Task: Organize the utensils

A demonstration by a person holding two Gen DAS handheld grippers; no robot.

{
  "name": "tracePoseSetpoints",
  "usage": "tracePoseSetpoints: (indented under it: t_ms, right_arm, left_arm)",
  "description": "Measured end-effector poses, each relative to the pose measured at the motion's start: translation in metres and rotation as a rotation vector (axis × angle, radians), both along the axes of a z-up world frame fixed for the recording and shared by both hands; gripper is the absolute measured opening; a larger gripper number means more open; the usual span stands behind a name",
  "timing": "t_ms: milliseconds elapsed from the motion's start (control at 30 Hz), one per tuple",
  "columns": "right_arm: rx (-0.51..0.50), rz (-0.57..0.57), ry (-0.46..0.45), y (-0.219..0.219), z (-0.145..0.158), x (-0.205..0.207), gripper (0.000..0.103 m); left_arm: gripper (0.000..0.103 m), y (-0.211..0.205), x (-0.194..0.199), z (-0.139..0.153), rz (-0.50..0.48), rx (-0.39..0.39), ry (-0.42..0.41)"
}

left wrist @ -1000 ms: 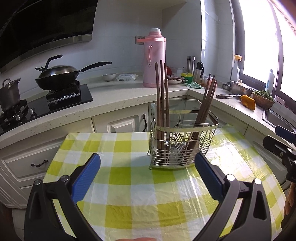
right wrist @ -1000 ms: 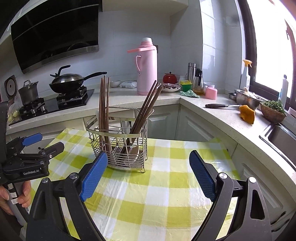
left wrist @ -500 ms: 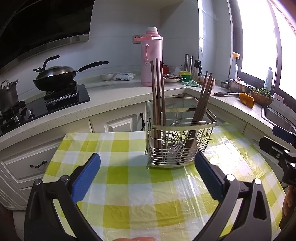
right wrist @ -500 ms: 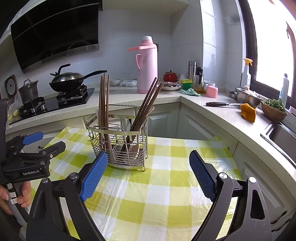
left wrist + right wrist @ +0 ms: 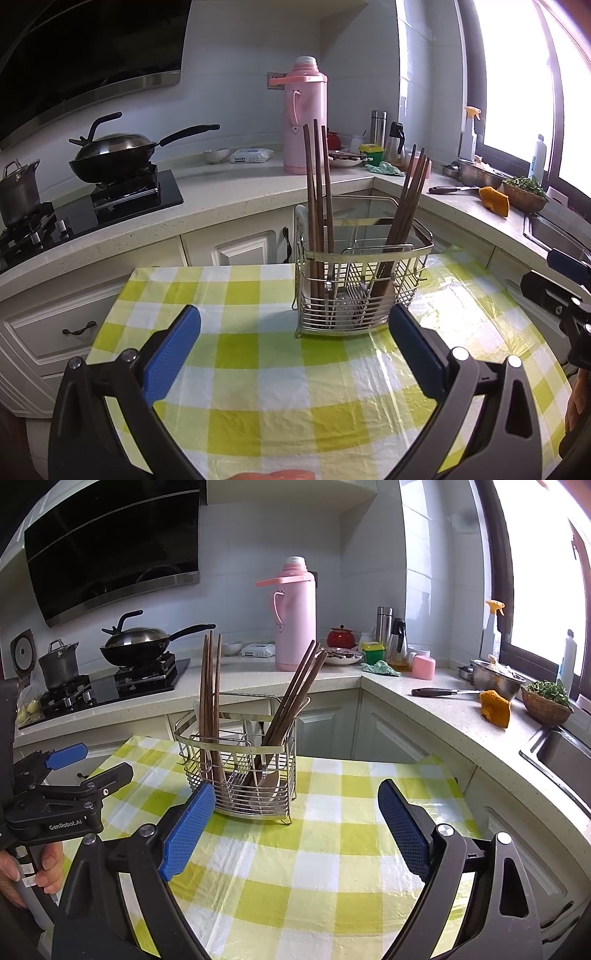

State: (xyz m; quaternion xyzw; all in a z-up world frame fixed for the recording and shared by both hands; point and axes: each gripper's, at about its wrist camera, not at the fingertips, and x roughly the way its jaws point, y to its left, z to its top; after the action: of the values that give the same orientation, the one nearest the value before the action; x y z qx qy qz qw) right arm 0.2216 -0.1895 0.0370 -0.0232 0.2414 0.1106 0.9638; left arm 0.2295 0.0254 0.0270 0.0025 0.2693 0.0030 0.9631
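wire utensil caddy [image 5: 360,291] with chopsticks [image 5: 318,192]: on table [image 5: 258,369], ahead of both | left hand-held gripper [image 5: 295,354]: jaws apart, empty | right hand-held gripper [image 5: 295,827]: jaws apart, empty

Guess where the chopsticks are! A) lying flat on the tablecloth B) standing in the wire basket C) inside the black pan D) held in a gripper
B: the chopsticks stand in two bunches in the wire basket on the tablecloth, and the left gripper and right gripper are both open and empty.
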Motion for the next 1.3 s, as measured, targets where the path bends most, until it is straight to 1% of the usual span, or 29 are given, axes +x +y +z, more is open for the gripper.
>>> tracePoseSetpoints:
  t_ms: [900, 1300]
  right_arm:
    - [0.007, 0.014, -0.023, -0.001, 0.002, -0.008, 0.084]
    - [0.003, 0.019, -0.02, 0.001, 0.003, -0.01, 0.084]
  left_arm:
    - [0.098, -0.003, -0.005, 0.002, -0.006, 0.014, -0.009]
    - [0.098, -0.005, -0.007, 0.002, -0.008, 0.014, -0.009]
